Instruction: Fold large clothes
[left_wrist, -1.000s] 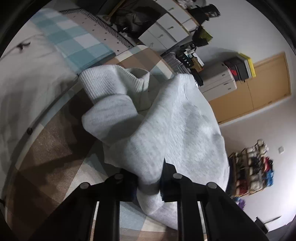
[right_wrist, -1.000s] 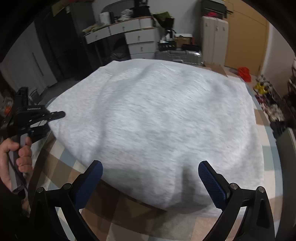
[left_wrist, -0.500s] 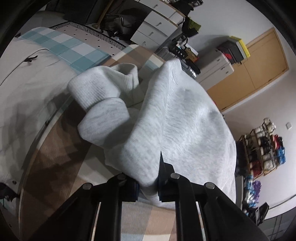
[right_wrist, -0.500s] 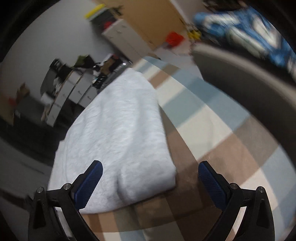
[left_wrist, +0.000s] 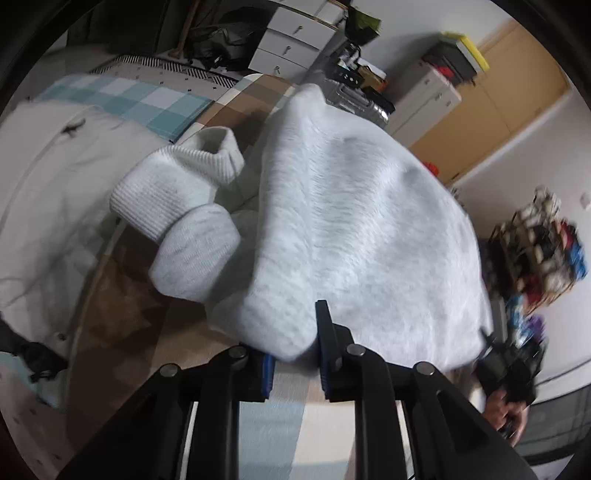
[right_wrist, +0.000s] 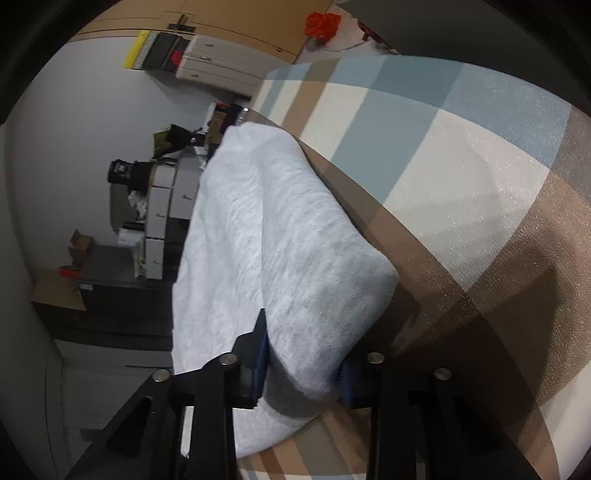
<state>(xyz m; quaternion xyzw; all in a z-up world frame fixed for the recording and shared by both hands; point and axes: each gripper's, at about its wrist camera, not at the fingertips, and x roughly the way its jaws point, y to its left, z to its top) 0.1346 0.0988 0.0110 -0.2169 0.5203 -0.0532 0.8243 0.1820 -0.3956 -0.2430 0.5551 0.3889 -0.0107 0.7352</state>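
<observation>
A light grey sweatshirt (left_wrist: 369, 229) lies bunched on a brown, blue and cream checked blanket (left_wrist: 122, 302). Its ribbed cuff and sleeve (left_wrist: 173, 199) are folded in at the left. My left gripper (left_wrist: 295, 354) pinches the near corner of the sweatshirt, and its jaws are opening slightly with the fabric still between the pads. In the right wrist view the sweatshirt (right_wrist: 258, 240) stretches away from my right gripper (right_wrist: 303, 365). Those jaws are closing on another corner, and the fabric fills the gap. A hand holds the right gripper (left_wrist: 513, 369) at the sweatshirt's far edge.
A white garment (left_wrist: 48, 184) and a teal checked cloth (left_wrist: 140, 99) lie to the left. White drawers (left_wrist: 291, 40), a wooden door (left_wrist: 498, 92) and a shoe rack (left_wrist: 543, 251) stand beyond. Bare checked blanket (right_wrist: 461, 184) spreads to the right of the sweatshirt.
My right gripper rolled over, came down to the sweatshirt's corner and went from wide open to closed on it. My left gripper lifted and shifted its corner, keeping hold.
</observation>
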